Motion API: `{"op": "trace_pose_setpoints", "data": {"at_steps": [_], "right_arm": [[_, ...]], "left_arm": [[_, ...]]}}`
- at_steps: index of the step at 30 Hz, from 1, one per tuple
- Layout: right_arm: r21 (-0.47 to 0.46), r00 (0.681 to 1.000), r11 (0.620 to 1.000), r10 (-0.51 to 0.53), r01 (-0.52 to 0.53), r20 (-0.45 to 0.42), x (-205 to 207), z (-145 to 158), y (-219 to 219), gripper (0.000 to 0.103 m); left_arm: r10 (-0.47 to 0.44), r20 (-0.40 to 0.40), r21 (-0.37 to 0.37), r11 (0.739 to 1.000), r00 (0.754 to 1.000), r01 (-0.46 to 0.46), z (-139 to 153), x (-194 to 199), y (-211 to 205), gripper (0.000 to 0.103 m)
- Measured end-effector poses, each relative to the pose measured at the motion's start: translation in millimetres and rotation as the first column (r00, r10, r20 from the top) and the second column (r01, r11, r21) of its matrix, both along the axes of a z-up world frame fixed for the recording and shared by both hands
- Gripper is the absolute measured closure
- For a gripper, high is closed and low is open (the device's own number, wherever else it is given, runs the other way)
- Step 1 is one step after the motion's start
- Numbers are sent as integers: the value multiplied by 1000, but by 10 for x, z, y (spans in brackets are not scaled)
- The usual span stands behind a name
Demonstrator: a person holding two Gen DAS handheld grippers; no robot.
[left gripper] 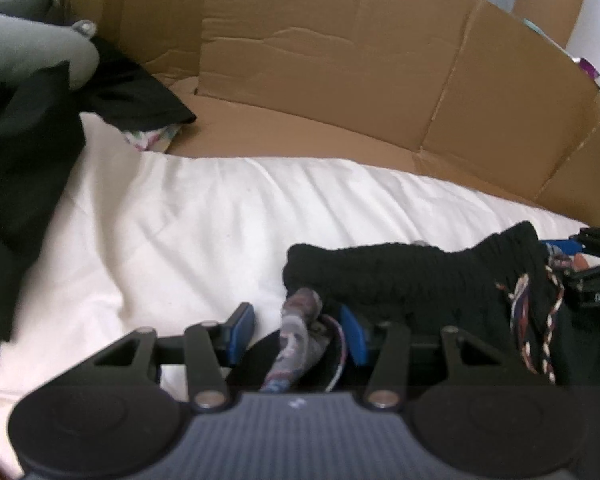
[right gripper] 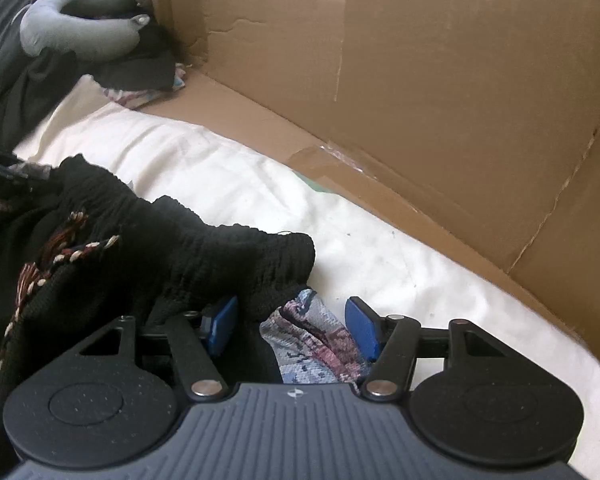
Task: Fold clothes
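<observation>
Black garment (left gripper: 412, 280) with patterned lining lies bunched on the white sheet (left gripper: 180, 216) before the cardboard wall (left gripper: 340, 80), its edge between the spread fingers of both left hand-held gripper (left gripper: 300, 332) and right hand-held gripper (right gripper: 292, 326), neither clamped.

A white sheet (left gripper: 204, 216) covers the bed, with 1 black knit garment (right gripper: 204, 248) lying on it and flattened brown cardboard (left gripper: 300, 132) just beyond that garment.

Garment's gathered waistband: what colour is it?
Black. The garment's waistband shows best in the right wrist view, lying on the white sheet.
</observation>
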State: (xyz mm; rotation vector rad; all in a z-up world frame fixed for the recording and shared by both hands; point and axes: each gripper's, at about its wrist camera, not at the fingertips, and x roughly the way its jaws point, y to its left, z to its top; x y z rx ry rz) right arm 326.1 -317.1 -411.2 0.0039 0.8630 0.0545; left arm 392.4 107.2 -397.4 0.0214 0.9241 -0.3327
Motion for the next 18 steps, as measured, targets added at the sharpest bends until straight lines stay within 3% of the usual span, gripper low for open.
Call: {"op": "trace_pose_setpoints", "data": {"at_steps": [1,2,3,6,18], "right_arm": [[26,1000,1000,-4,4,-2,1,0,-19,52],[42,1000,999,1,-1,-3,-6,7,-21,58],[65,1000,998,-4,5,-9,-4,17,-35,70],[94,999,994,-46,48,-22,3,62,-78,87],[-76,984,985,-150,158,100,-137,451,-72,93]], "left_arm": [[-10,10,11,1000,1000,10,6,-21,-17,63],[-21,22,23,1000,1000,20,15,-48,-46,73],[-27,32,35,999,999,26,25,-70,-79,80],[-26,59,65,998,998,23,80,-125,-148,87],[-5,186,38,999,982,-2,423,-9,-157,89]]}}
